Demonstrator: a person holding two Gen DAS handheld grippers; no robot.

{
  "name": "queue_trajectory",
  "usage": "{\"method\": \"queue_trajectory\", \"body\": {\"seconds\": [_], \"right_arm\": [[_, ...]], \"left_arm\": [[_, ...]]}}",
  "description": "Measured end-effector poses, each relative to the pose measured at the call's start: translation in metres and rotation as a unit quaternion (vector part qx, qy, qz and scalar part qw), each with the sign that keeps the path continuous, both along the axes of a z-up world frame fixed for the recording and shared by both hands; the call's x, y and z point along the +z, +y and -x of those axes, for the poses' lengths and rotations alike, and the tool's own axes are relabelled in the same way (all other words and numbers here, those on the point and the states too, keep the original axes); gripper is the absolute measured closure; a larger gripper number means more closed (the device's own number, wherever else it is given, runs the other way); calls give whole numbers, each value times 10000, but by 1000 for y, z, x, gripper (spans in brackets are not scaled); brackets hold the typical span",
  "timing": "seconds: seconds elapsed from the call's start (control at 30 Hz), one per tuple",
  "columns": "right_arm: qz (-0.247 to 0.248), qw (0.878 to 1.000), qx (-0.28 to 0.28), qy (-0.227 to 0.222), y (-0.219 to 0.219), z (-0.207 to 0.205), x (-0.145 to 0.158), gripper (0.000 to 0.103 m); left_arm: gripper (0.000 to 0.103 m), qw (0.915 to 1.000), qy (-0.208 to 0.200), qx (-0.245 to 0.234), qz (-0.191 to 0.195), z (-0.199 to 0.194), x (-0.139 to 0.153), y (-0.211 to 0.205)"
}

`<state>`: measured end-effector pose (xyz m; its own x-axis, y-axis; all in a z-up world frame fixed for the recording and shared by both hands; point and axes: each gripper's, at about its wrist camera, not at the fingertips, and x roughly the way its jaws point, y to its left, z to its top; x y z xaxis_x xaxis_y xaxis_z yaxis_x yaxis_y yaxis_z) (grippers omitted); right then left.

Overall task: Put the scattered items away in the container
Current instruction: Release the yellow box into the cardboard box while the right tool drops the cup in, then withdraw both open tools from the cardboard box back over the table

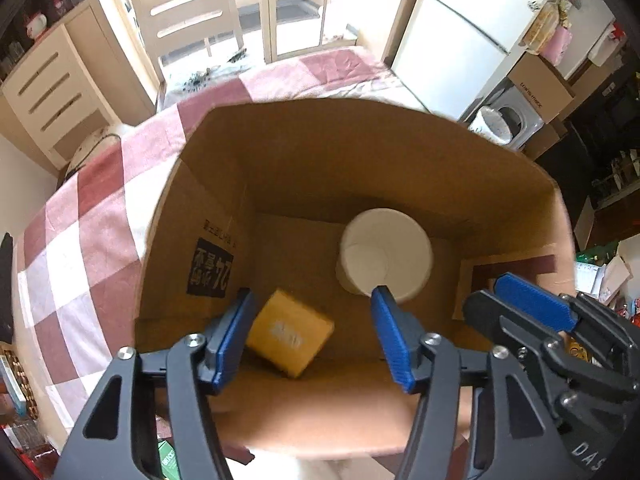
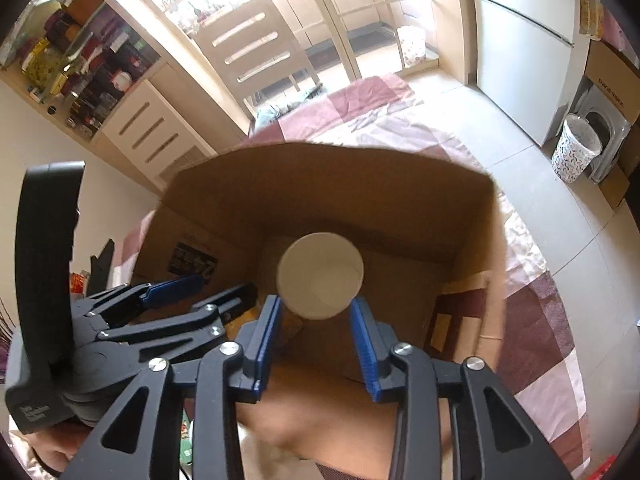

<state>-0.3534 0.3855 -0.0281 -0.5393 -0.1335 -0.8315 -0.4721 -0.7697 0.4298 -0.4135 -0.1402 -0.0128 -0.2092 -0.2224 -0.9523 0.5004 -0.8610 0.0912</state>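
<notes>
Both grippers hung over the cardboard box [image 1: 360, 152], releasing. The left gripper [image 1: 312, 332] stood wide above the small yellow box [image 1: 290, 332], seemingly loose; the right gripper [image 2: 316, 340] gaped, empty. Beyond sat the paper cup [image 2: 320, 276]. Next: withdraw, seek remaining items.

Left gripper [image 1: 314, 334] angled steeply down, jaws apart, gripping nothing; right gripper [image 2: 316, 346] alongside at lower right, jaws likewise apart.
</notes>
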Motion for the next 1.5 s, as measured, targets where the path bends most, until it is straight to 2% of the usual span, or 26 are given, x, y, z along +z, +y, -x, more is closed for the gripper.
{"method": "queue_trajectory", "body": {"seconds": [0.07,0.2,0.37,0.83,1.27,1.3,1.43,1.5], "right_arm": [[-51,10000,-45,67,-1,-8,10,62],[-114,9997,-117,168,-3,-24,28,62],[-175,9996,-86,218,-14,-36,40,62],[-365,9987,205,283,-52,-71,57,62],[-553,9964,599,229,-101,-98,65,62],[-560,9962,621,224,-105,-100,65,61],[-706,9947,714,205,-122,-110,64,46],[-910,9923,820,191,-133,-115,62,45]], "left_arm": [[31,9999,78,22,147,-5,11,5],[31,9994,249,99,228,-18,34,12],[31,9989,267,83,388,-38,50,23],[31,9987,254,111,436,-87,59,60],[31,9973,299,502,442,-155,65,76],[31,9971,305,546,443,-162,66,77],[31,9954,338,738,510,-192,71,80],[31,9940,353,885,535,-209,73,79]]}}
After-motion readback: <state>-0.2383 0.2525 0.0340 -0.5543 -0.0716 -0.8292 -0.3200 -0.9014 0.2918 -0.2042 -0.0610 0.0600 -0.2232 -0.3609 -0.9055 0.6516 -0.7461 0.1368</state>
